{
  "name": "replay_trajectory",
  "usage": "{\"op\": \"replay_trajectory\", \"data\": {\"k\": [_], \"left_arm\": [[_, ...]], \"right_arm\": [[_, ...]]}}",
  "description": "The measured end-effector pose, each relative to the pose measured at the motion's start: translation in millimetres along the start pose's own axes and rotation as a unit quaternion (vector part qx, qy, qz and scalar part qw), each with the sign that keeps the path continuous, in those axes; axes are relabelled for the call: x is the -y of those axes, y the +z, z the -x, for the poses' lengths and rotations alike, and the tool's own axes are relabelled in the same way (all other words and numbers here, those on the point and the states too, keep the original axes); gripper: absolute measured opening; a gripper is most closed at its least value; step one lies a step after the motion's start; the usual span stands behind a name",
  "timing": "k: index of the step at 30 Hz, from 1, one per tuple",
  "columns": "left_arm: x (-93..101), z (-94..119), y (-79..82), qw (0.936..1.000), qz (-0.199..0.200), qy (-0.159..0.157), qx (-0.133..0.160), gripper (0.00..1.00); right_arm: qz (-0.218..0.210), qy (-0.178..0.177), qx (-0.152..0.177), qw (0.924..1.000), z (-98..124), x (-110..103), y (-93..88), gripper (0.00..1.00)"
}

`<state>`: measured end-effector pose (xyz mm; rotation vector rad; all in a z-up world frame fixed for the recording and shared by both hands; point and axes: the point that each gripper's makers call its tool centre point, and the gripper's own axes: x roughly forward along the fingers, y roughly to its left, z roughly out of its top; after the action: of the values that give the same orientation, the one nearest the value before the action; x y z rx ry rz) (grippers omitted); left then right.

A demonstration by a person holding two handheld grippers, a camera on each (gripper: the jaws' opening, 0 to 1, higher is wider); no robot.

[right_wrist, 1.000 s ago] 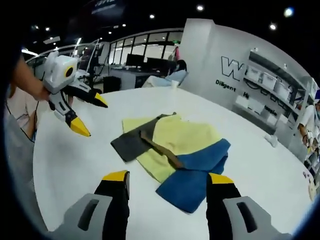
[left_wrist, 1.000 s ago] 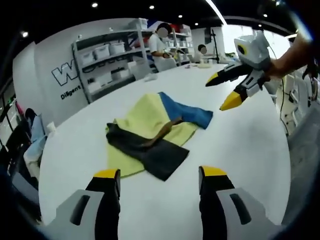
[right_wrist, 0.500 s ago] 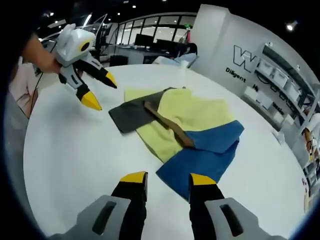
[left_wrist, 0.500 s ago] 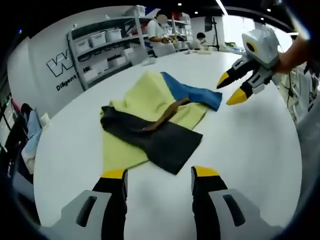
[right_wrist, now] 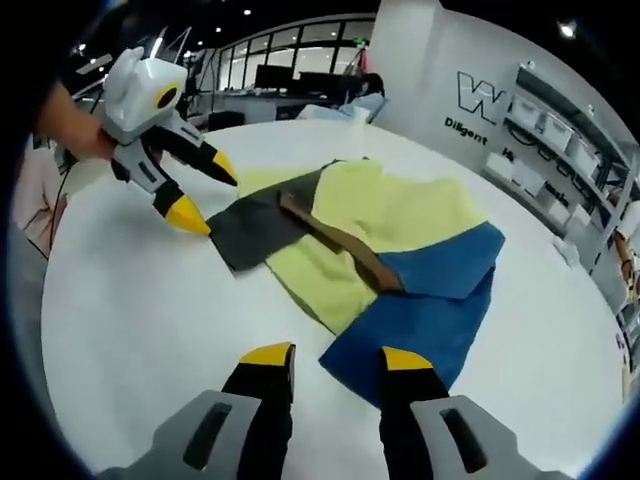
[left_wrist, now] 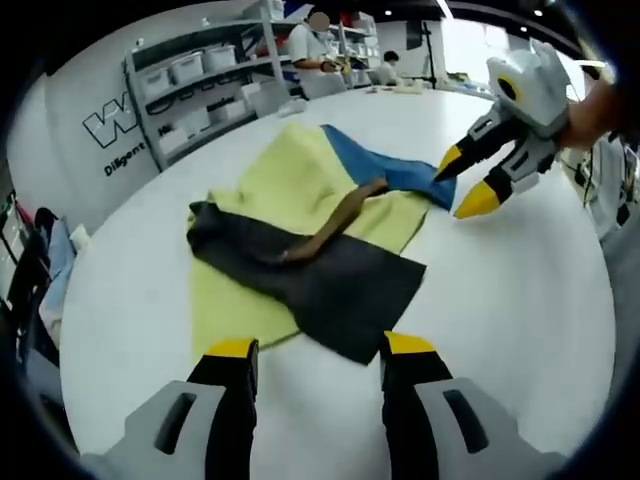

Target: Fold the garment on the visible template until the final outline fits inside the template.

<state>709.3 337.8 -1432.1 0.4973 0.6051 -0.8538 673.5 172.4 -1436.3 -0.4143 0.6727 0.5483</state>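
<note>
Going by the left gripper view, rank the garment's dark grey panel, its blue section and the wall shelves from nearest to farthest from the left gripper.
1. Dark grey panel, just ahead of the left gripper.
2. Blue section, at the garment's far end, toward the right.
3. Wall shelves, beyond the table, upper left.

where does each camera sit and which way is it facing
Left gripper view: rides on the left hand-held gripper, looking across the white table at the garment's dark grey end; the right hand-held gripper and a hand enter from the right.
Right gripper view: rides on the right hand-held gripper, facing the garment's blue end; the left hand-held gripper, hand-held, shows at left.
Shared: the same yellow, blue and grey garment on the same table, seen from opposite ends.
</note>
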Motion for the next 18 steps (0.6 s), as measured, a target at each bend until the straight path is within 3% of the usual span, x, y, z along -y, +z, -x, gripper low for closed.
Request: {"op": "replay_trajectory", "data": {"k": [5, 9, 12, 16, 18], "left_arm": [[-0.8, -8.4, 4.6, 1.0000, -0.002, -0.006, -0.002, 0.46], [-2.1, -12.1, 7.0, 0.9997, 0.023, -0.010, -0.002, 0.47], [0.6, -16.4, 6.2, 0.9975, 0.062, -0.031, -0.010, 0.42], [-1.4, -18.1, 6.6, 0.9977, 0.060, -0.031, -0.009, 0.38], [-2.2, -18.1, 6.1, 0.9977, 0.059, -0.032, -0.011, 0.26]], "right_arm": [[0.001, 0.005, 0.006, 1.0000, -8.9, -0.1, 11.3, 0.29], [-0.004, 0.004, 0.004, 1.0000, -15.1, 0.5, 14.9, 0.28], [-0.011, 0.003, -0.008, 0.9999, -20.5, 1.0, 11.8, 0.26], [-0.030, 0.014, -0.012, 0.9994, -24.3, 0.7, 9.8, 0.19], [-0.040, 0.023, -0.013, 0.9988, -26.1, -1.4, 9.2, 0.05]]}}
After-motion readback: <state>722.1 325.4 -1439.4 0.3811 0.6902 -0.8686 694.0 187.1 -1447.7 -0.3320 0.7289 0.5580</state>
